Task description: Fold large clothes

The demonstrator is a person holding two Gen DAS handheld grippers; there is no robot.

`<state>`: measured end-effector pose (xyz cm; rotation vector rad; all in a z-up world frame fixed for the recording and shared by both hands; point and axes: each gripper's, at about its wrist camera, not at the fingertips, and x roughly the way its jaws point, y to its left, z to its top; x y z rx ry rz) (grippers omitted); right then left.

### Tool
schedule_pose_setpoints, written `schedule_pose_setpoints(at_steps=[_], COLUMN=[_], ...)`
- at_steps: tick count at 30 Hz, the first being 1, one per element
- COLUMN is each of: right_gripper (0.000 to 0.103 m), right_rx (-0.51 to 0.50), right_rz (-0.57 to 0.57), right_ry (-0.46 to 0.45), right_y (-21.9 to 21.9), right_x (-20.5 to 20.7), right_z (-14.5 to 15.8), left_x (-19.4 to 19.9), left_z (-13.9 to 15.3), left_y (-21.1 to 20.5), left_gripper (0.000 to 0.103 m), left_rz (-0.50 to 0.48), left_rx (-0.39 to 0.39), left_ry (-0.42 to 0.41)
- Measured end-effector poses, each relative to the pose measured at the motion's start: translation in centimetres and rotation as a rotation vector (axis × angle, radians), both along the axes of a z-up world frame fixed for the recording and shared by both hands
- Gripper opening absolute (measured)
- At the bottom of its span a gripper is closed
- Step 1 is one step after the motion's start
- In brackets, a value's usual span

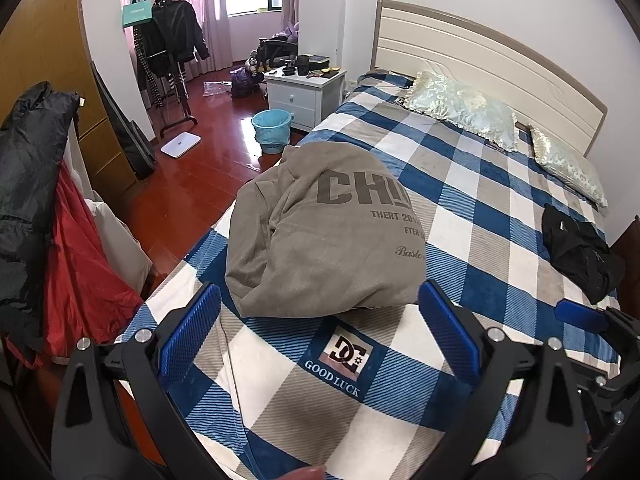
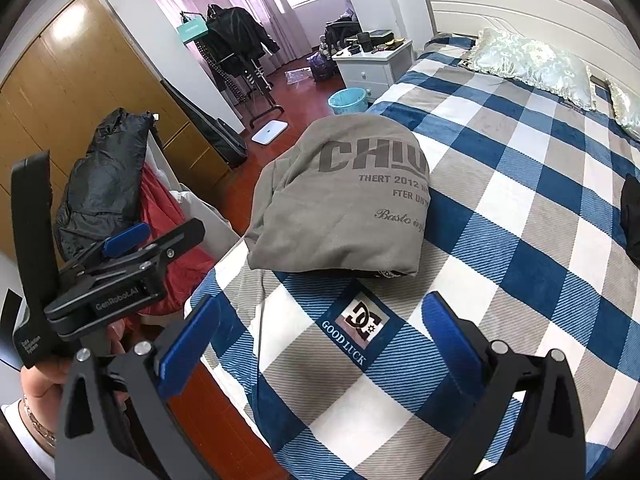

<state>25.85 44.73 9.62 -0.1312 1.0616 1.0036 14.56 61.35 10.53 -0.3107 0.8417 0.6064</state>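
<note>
Grey sweatshirt (image 1: 328,232) lies bundled on the plaid bedspread (image 1: 472,208), near the bed's left edge as I look, and directly ahead of both my tools. From the left gripper (image 1: 320,332) it sits just beyond the fingertips, its near hem almost between the blue pads (image 1: 192,332); from the right gripper (image 2: 320,344) it is a little farther off, ahead and slightly left, with the "GOOD LUCK" logo patch (image 2: 362,326) in between. So I judge the left the nearer one. Both sets of tongs stand wide open with nothing in them, hovering above the blanket.

The bundle's long axis runs away from me toward the headboard (image 1: 480,52), roughly along the bed's length. It is already doubled over: the right side shows a straight folded edge cutting through the printed lettering, while the left side is looser, with a sleeve or flap creased and slumped toward the bed's edge. Something dark with a white pattern peeks out under the near hem in the right view; I cannot tell what it is.

Fabric looks thick, soft, matte brushed cotton, likely to hold a fold but heavy to drag. The bedspread is fleecy and ribbed, so I expect some cling. A separate black garment (image 1: 580,252) lies crumpled well apart to the right.
</note>
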Motion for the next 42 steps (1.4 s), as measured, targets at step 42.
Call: schedule_pose_setpoints(at_steps=[42], right_gripper=[0.099], right_rx=[0.008], right_rz=[-0.027], right_ry=[0.016], right_y=[-0.9], right_x=[0.4], right_z=[-0.3], left_x=[0.8], left_z=[0.9], left_y=[0.3], left_gripper=[0.097], left_rz=[-0.014], left_rx=[-0.002], left_ry=[0.005])
